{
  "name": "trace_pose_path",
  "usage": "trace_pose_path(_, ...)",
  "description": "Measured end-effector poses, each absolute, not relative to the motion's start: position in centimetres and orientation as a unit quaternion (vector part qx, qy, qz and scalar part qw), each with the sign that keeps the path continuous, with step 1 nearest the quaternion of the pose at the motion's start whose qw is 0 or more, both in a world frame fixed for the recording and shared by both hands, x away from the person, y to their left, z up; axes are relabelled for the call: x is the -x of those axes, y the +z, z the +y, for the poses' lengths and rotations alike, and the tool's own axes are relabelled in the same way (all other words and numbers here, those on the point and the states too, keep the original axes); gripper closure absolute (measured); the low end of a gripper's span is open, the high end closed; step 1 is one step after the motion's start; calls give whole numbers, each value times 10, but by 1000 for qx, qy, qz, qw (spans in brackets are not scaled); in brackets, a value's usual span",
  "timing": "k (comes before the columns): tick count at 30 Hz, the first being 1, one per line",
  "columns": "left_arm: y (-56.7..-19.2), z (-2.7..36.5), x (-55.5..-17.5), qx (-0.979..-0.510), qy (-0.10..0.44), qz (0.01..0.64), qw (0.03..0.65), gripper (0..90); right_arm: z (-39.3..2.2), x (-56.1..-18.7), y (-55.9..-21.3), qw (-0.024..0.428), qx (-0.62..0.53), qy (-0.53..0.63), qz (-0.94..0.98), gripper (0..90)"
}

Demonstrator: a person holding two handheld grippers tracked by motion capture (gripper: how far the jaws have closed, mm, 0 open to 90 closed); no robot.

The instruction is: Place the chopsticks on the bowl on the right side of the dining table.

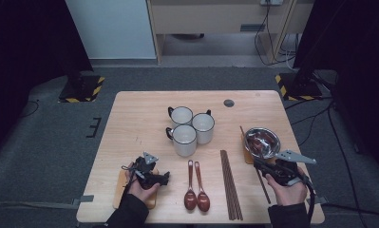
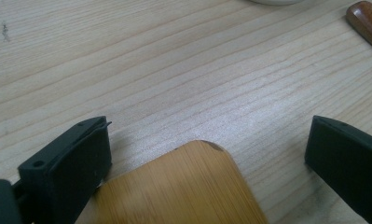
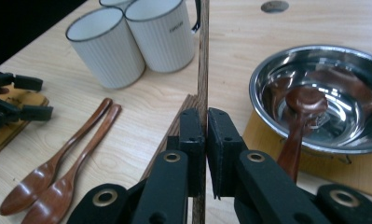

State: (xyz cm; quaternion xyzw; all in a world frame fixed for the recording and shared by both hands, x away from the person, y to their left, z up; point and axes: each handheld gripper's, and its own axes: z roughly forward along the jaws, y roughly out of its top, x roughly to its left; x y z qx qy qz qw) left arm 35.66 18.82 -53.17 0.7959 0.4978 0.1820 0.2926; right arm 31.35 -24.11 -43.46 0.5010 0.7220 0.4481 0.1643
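Right gripper (image 3: 206, 140) is clamping a single dark wooden chopstick (image 3: 203, 56), its jaws pressed flat against the stick, which is running up past the white mugs (image 3: 132, 42). Just beside it a steel bowl (image 3: 286, 70) is sitting on a wooden coaster (image 3: 361, 175) with a brown spoon (image 3: 298, 126) leaning inside. More chopsticks (image 1: 231, 185) are lying on the table (image 1: 139, 123) between the bowl and two wooden spoons (image 1: 196, 190). Left gripper (image 2: 207, 154) is resting with its jaws spread wide over the rounded corner of a bamboo board (image 2: 183, 191) (nothing pinched between them).
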Motion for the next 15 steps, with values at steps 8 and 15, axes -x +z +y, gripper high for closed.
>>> trace_pose_path(8, -532, 188, -357, -796, 182, 498, 293, 0, -246, -318, -419, 175, -497, 469, 709, 853)
trace_pose_path(15, -532, 188, -357, -796, 182, 498, 293, 0, -252, -320, -415, 180, -498, 475, 703, 853)
